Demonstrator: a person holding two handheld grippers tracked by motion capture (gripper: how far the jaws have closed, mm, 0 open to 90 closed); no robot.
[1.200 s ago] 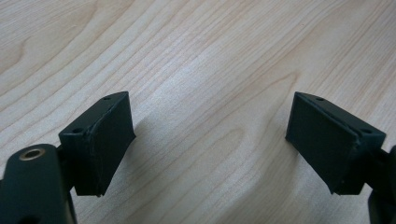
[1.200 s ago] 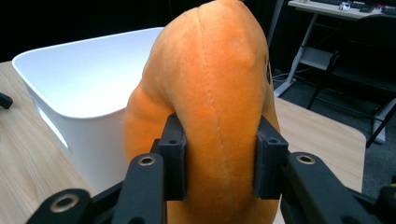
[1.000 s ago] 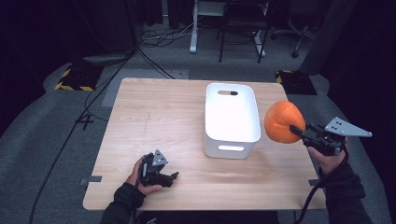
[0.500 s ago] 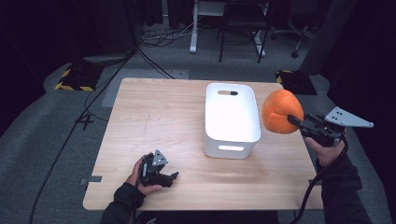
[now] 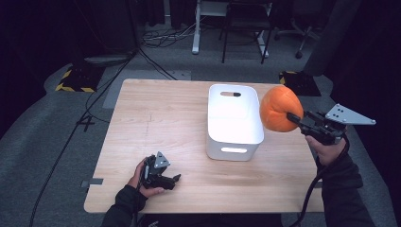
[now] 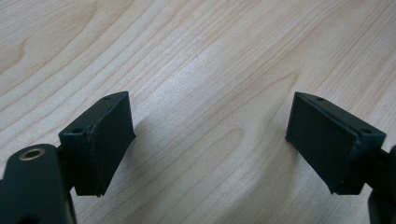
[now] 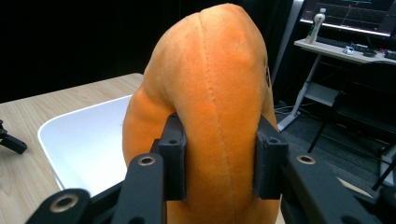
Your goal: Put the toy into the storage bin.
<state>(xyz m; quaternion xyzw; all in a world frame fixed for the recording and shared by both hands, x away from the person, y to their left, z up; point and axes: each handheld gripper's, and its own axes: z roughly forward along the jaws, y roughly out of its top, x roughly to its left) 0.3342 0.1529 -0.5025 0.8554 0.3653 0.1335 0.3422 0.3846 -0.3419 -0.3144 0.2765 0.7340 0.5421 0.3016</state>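
The left gripper (image 5: 163, 176) rests low on the near left part of the bench (image 5: 156, 118), held in a hand (image 5: 142, 177). In the left gripper view (image 6: 210, 140) its jaws stand apart with nothing between them, bare wood grain showing in the gap and just beyond the tips.

The right gripper (image 5: 295, 118) is held up off the bench at the right edge, gripped by the other hand (image 5: 326, 146), a grey plate (image 5: 350, 115) on its top. Its jaws are clamped on an orange plush (image 5: 279, 108). In the right gripper view (image 7: 217, 161) the two pads press into the plush (image 7: 210, 93) from either side, squeezing a fold of it, and the rest bulges up past the tips.

Beyond and below those jaws sits a white bin (image 5: 234, 120), open side up; in the right gripper view its rim (image 7: 60, 123) lies to the left of the plush. From above, the plush hangs in the air just off the bin's right wall, well apart from the left jaws.

Past the bench, on the floor, stand a desk frame and chair legs.
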